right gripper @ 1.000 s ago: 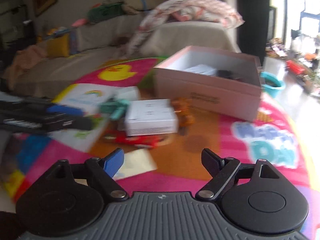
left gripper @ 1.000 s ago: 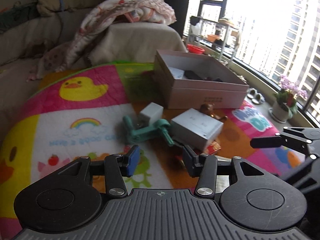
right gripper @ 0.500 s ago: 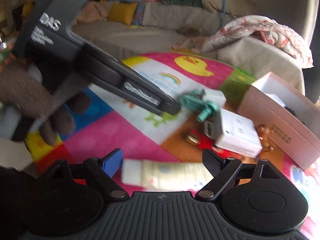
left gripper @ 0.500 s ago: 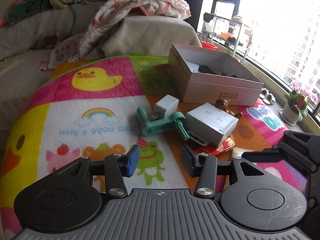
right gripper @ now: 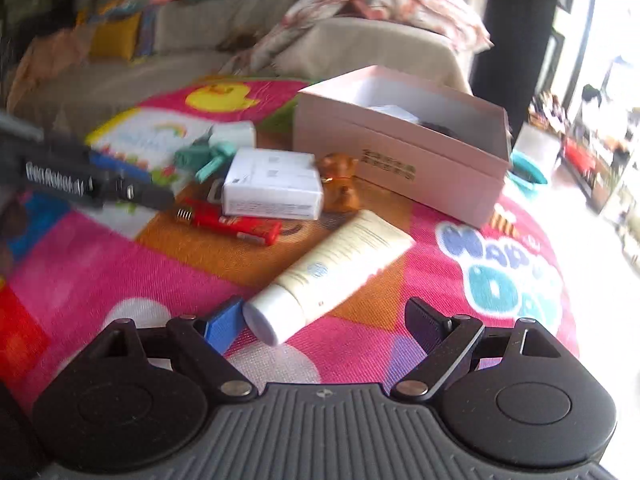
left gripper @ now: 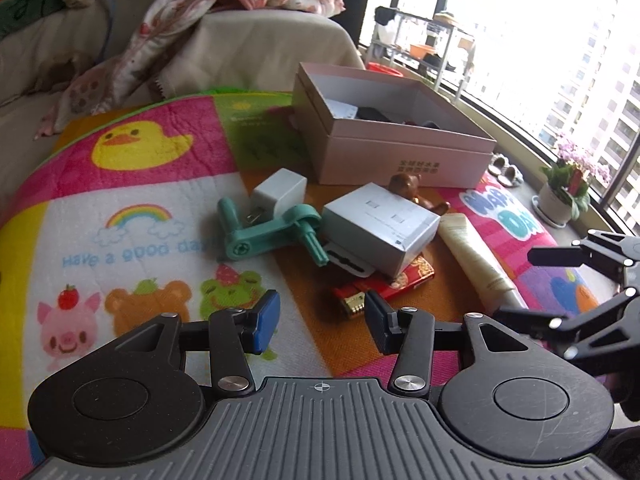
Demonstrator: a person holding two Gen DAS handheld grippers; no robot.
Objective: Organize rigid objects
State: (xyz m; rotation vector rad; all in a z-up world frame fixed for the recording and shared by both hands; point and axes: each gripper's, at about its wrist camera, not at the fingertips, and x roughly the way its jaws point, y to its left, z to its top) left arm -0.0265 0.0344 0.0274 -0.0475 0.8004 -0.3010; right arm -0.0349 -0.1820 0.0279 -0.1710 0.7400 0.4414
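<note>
An open pink box stands at the back of the colourful mat and holds a few items. In front of it lie a grey-white box, a white charger, a teal crank handle, a brown bear figure, a red packet and a cream tube. My left gripper is open and empty, just short of the red packet. My right gripper is open, with the tube's cap between its fingertips.
A draped sofa rises behind the mat. A window ledge with a potted plant runs along the right. The right gripper shows at the left wrist view's right edge; the left gripper shows at the right wrist view's left edge.
The left gripper pulled back and turned, so the objects sit further ahead. The right gripper swung round towards the box, and the tube now lies between its open fingers.
</note>
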